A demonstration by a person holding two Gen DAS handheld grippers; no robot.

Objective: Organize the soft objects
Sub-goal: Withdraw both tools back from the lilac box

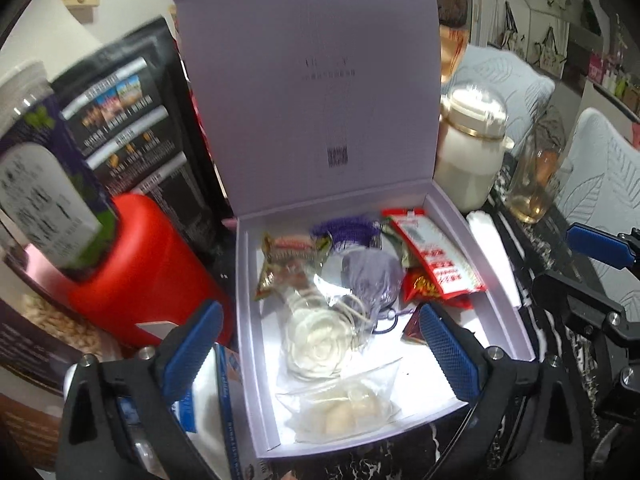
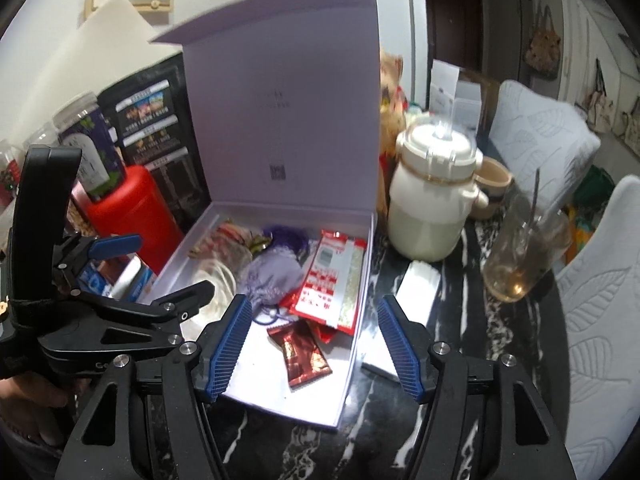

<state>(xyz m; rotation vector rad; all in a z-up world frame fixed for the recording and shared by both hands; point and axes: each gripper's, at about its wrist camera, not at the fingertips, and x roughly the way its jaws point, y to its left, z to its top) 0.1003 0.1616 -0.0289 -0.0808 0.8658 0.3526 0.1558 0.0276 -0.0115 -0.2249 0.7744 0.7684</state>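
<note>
Left gripper [image 1: 320,344] gapes wide, empty, above the open box [image 1: 516,320]; right gripper [image 2: 316,344] stands part-open, apparently holding nothing; lilac pouch [image 2: 272,276] lies inside.

We can read no word or number for certain anywhere. The raised lid [image 1: 304,80] of the pale box [image 1: 256,360] carries faint lines of small print and, lower down, a square code pattern [image 1: 337,157], all too blurred to make out. Left of that lid, the black bag [image 1: 132,120] shows white bands of print we cannot decipher. The white label on the purple jar [image 1: 48,184], further left of the lid, is likewise illegible. Below the lid, inside the box, the red and white packet [image 2: 332,284] bears red characters, too small to read. Letters resembling "CO" [image 2: 101,366] show on the black claw frame at far left
</note>
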